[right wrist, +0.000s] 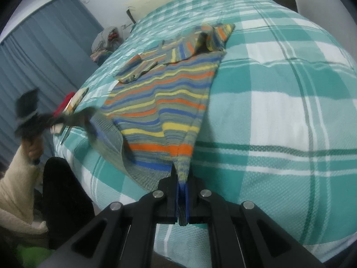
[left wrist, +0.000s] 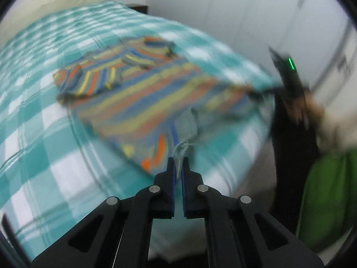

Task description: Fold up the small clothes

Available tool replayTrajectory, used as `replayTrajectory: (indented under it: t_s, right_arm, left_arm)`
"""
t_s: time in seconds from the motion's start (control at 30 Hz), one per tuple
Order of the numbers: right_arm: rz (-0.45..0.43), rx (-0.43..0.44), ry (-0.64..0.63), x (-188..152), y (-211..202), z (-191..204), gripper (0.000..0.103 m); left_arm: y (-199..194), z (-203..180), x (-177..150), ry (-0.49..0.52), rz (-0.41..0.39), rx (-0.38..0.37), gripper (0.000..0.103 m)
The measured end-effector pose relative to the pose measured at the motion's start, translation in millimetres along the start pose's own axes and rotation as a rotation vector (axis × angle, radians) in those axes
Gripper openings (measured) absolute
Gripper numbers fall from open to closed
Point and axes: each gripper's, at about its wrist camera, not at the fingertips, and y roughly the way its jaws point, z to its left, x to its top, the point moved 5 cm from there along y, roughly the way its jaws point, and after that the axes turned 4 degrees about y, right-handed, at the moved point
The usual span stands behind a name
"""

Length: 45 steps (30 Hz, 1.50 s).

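A small striped knit sweater (left wrist: 142,93) in orange, blue, yellow and grey lies on the bed, its sleeves folded in over its far end (right wrist: 176,51). My left gripper (left wrist: 178,163) is shut on one near hem corner, lifted off the bed. My right gripper (right wrist: 181,178) is shut on the other near hem corner (right wrist: 184,169). The right gripper also shows blurred at the right of the left wrist view (left wrist: 290,76). The left gripper shows blurred at the left of the right wrist view (right wrist: 31,116). The hem is stretched between them.
The bed has a teal and white checked cover (right wrist: 279,116). A pile of clothes (right wrist: 104,40) lies by the blue curtain (right wrist: 44,55). Red and patterned items (right wrist: 69,105) sit at the bed's edge. White wardrobe doors (left wrist: 256,11) stand behind.
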Motion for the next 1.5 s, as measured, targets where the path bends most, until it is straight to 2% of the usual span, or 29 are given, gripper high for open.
replayTrajectory:
  t_s: [0.1, 0.13, 0.17, 0.23, 0.3, 0.33, 0.4, 0.43, 0.47, 0.53, 0.63, 0.7, 0.77, 0.8, 0.87, 0.93, 1.0, 1.13, 1.23, 1.33, 1.4, 1.5]
  right_arm:
    - [0.044, -0.011, -0.022, -2, 6, 1, 0.004]
    - [0.06, -0.023, -0.032, -3, 10, 0, 0.005]
    - [0.075, -0.03, -0.037, -5, 14, -1, 0.005]
    - [0.094, -0.03, -0.037, -7, 18, -5, 0.005]
    - [0.102, -0.019, -0.021, -7, 19, -10, 0.006]
    - [0.103, -0.014, -0.011, -7, 19, -12, 0.006]
    - [0.108, 0.008, 0.014, -6, 18, -17, 0.008]
    - [0.111, 0.016, 0.025, -6, 18, -20, 0.014]
    - [0.111, 0.02, 0.035, -7, 17, -23, 0.026]
    - [0.106, 0.047, 0.056, -9, 16, -28, 0.044]
    - [0.085, 0.089, 0.09, -9, 16, -32, 0.044]
    - [0.072, 0.114, 0.099, -8, 20, -32, 0.044]
    - [0.089, 0.134, 0.087, -8, 25, -26, 0.043]
    - [0.111, 0.142, 0.077, -9, 26, -23, 0.037]
    - [0.131, 0.135, 0.049, -8, 21, -17, 0.005]
    - [0.132, 0.138, 0.056, -2, 7, -16, 0.004]
    - [0.124, 0.203, 0.111, 7, -13, -13, 0.004]
    - [0.119, 0.28, 0.154, 19, -40, -1, 0.004]
    - [0.177, 0.223, 0.155, 9, -33, -2, 0.004]
    - [0.266, 0.129, 0.146, -16, -7, -11, 0.004]
    - [0.293, 0.112, 0.164, -27, 2, -17, 0.004]
    - [0.28, 0.129, 0.179, -26, -4, -15, 0.004]
  left_arm:
    - [0, -1, -30, -0.062, 0.05, 0.036, 0.017]
    - [-2, 6, -38, -0.112, 0.039, 0.04, 0.035]
    - [-4, 14, -42, -0.169, 0.01, 0.051, 0.058]
    - [-9, 28, -46, -0.266, -0.054, 0.067, 0.081]
    - [-8, 45, -49, -0.378, -0.1, 0.074, 0.085]
    - [-2, 52, -53, -0.433, -0.092, 0.08, 0.085]
    - [17, 63, -61, -0.511, -0.035, 0.108, 0.084]
    - [32, 65, -64, -0.539, 0.02, 0.123, 0.081]
    - [41, 64, -66, -0.545, 0.06, 0.133, 0.076]
    - [47, 55, -66, -0.525, 0.088, 0.157, 0.076]
    - [53, 40, -61, -0.508, 0.083, 0.123, 0.074]
    - [64, 32, -59, -0.504, 0.098, 0.097, 0.055]
    - [71, 27, -58, -0.492, 0.117, 0.094, 0.007]
    - [71, 29, -58, -0.506, 0.115, 0.071, 0.006]
    - [60, 33, -59, -0.558, 0.086, 0.043, 0.005]
    - [37, 39, -60, -0.594, 0.041, 0.029, 0.004]
    - [12, 42, -59, -0.614, 0.001, 0.012, 0.004]
    - [-9, 40, -56, -0.605, -0.005, 0.013, 0.004]
    - [4, 36, -69, -0.593, 0.07, 0.032, 0.004]
    - [23, 30, -80, -0.574, 0.134, 0.047, 0.004]
    - [25, 25, -79, -0.557, 0.138, 0.057, 0.004]
    - [16, 23, -75, -0.549, 0.126, 0.062, 0.004]
